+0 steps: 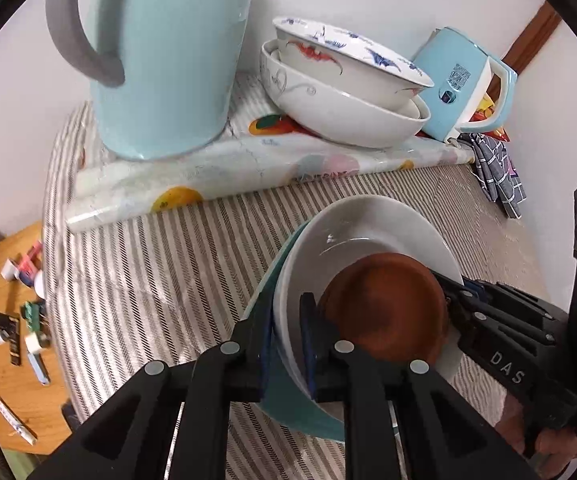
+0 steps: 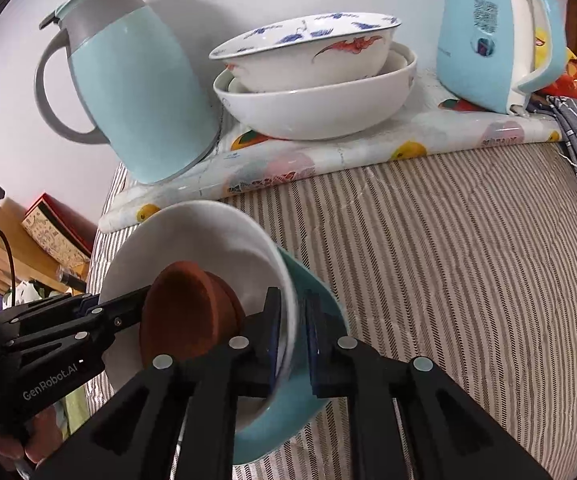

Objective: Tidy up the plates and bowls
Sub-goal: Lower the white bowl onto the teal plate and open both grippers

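A stack of plates is held between both grippers above the striped tablecloth: a teal plate (image 1: 288, 404) underneath, a white plate (image 1: 372, 220) on it, and a small brown dish (image 1: 384, 304) on top. My left gripper (image 1: 286, 344) is shut on the stack's left rim. My right gripper (image 2: 292, 336) is shut on the opposite rim of the white plate (image 2: 192, 232) and teal plate (image 2: 288, 412), beside the brown dish (image 2: 184, 312). Two nested bowls stand at the back: a painted bowl (image 1: 344, 60) inside a plain white bowl (image 1: 340, 116), also in the right wrist view (image 2: 316, 108).
A light blue thermos jug (image 1: 164, 60) stands back left and a blue kettle (image 1: 460, 88) back right, on a rolled fruit-print cloth (image 1: 248, 168). A checked cloth (image 1: 496, 172) hangs at the right. A wooden side table (image 1: 12, 320) with small items lies left.
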The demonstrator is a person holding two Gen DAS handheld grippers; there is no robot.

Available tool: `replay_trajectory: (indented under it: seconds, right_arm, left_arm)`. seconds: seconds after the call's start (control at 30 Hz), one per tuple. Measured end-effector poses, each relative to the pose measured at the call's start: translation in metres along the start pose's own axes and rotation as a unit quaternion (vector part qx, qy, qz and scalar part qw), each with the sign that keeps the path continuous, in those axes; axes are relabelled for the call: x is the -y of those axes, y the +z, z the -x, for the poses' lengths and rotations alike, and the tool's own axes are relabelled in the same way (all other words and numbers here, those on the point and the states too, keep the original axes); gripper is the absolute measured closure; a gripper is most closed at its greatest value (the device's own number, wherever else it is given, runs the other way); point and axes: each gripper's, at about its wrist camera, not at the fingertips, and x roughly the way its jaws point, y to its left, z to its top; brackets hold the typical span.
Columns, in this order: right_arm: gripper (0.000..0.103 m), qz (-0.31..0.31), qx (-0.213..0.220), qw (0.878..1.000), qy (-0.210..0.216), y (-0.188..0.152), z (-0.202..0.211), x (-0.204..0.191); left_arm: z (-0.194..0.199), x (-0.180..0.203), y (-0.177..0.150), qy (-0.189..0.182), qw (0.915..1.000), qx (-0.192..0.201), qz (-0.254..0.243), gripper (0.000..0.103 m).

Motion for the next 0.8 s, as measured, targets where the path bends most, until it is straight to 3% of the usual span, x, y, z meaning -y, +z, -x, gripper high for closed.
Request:
replay_trajectory:
  seconds: [0.27,0.4,0.57,0.63,0.8]
  right_arm:
    - [0.080,-0.010,0.025,1.000,-0.001,-0.004,0.027,0.006]
    - [0.070,-0.006,0.038,0.999,-0.022,-0.012,0.043,0.005]
    - [0.068,-0.009,0.062,0.997,-0.046,-0.030,0.080,0.008]
    - [0.059,-0.015,0.069,0.996,-0.052,-0.038,0.094,0.012]
    - [0.056,-0.040,0.091,0.993,-0.060,-0.066,0.130,0.025]
  left_arm:
    - [0.015,0.001,-0.004,0.009,0.9999,0.005,-0.001,0.086]
    - [0.029,0.007,-0.012,0.013,0.9998,0.014,-0.008,0.079]
    - [0.053,0.023,-0.025,0.009,0.9992,0.032,-0.023,0.078]
    - [0.061,0.030,-0.031,0.007,0.9989,0.037,-0.027,0.072]
    - [0.092,0.056,-0.053,0.003,0.9961,0.071,-0.053,0.056]
